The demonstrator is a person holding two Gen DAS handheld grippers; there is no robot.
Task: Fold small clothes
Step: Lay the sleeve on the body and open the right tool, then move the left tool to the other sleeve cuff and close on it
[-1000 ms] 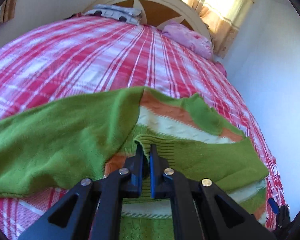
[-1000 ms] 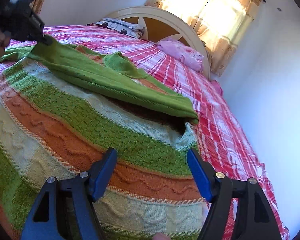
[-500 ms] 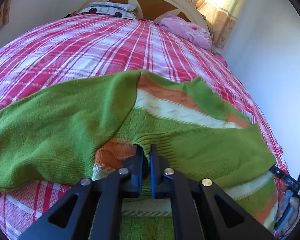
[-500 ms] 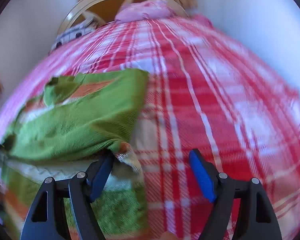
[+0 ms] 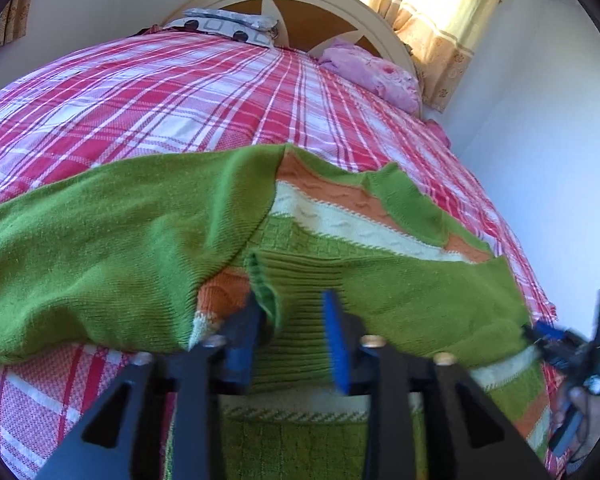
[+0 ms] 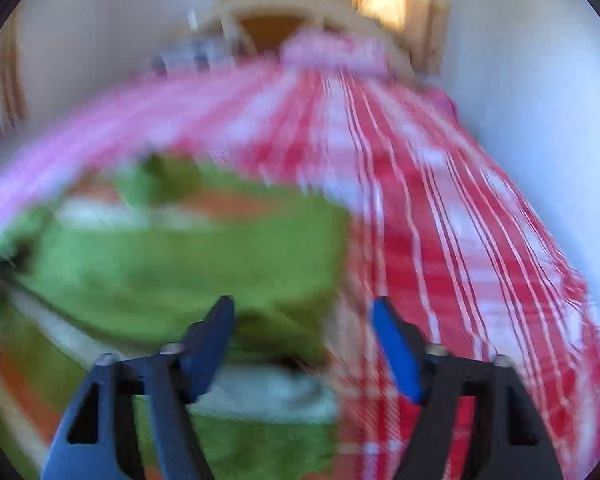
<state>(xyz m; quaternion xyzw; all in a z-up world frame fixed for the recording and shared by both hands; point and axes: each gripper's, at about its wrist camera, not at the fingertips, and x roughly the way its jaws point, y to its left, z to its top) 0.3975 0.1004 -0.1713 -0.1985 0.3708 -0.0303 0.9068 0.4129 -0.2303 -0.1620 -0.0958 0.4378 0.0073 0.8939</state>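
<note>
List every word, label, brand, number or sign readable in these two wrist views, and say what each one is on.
None: no readable text in either view.
Patterned pillow: printed circles and squares only, no letters.
Striped sweater: knit bands, no tag or label showing.
Right gripper: a small green light beside it, no marking legible.
Right wrist view: motion-blurred throughout, so any print there could not be read.

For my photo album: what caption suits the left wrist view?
Left gripper open over a striped green sweater on a plaid bed.

Black tongs, blue pads, brass screws.
</note>
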